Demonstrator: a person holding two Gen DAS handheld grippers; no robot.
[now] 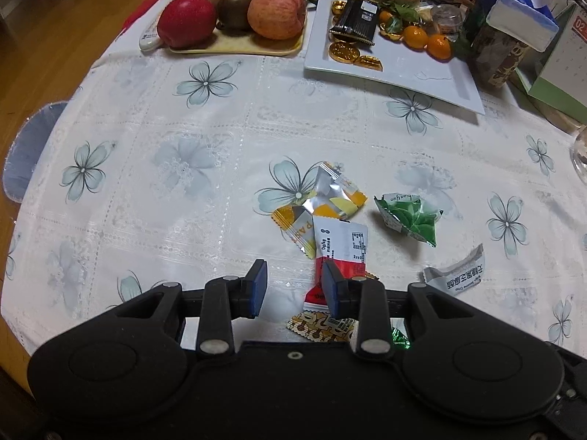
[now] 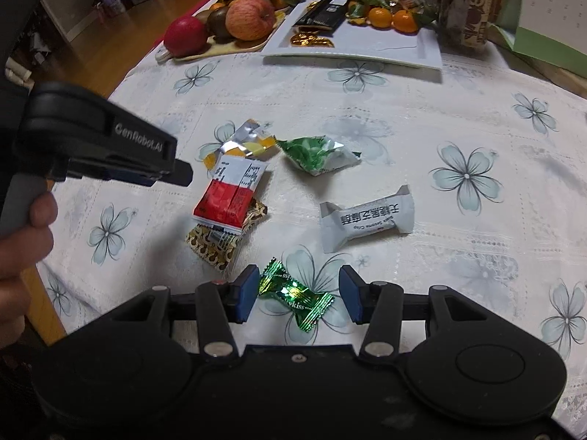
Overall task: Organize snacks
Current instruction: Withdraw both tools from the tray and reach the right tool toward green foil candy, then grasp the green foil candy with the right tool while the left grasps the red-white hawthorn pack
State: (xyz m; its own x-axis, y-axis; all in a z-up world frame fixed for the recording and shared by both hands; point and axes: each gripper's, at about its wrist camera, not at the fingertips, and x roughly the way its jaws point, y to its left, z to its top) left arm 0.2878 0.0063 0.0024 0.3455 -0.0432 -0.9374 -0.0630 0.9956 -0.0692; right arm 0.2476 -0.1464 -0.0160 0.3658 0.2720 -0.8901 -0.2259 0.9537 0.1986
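Green candy (image 2: 295, 295) between open right gripper (image 2: 297, 295) pads, untouched, on tablecloth (image 2: 403, 139)

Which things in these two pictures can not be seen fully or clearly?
- Brown patterned packet: left wrist view, under the red and white packet and the left hand-held gripper.
- Shiny green candy: same view, mostly behind the gripper.
- Glass: cut by the right edge.
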